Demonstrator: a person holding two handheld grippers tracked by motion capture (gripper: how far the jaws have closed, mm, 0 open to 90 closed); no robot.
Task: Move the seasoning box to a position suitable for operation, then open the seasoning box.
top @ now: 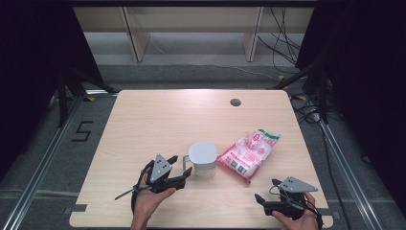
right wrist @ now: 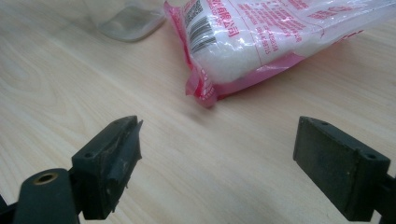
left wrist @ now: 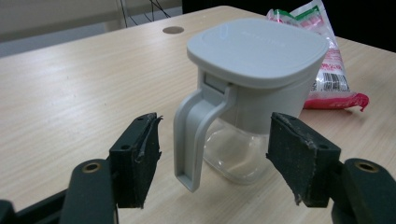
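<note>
Left gripper point(top: 181, 171), low and left of centre in the high view, has its two black jaws standing apart with nothing pressed between them; in the left gripper view the grey plastic handle point(left wrist: 194, 140) of the clear plastic jug with the grey squarish lid point(left wrist: 257, 49) hangs in the gap, nearer the left pad point(left wrist: 139, 156) and, as far as can be told, touching neither pad; the jug point(top: 203, 160) itself stands upright near the middle of the pale wooden table point(top: 153, 120), just left of the pink and white plastic bag of white grains point(top: 249, 153), which lies flat and close beside it, whether touching or not I cannot tell; right gripper point(top: 269, 191), at the lower right of the high view, is likewise spread wide and empty, pointing toward the sealed near end of the bag point(right wrist: 243, 51) across bare wood; judging by its thin clear wall and empty look, the jug should be light and stiff but easy to tip or slide on the smooth top, so the loop handle looks the surest hold, taken square across its flat sides; the lid may only sit loosely, so it seems a poor place to grip; the bag will likely be heavier, soft and slippery, sagging round whatever pinches it, and its crimped edge seems the firmest purchase.
</note>
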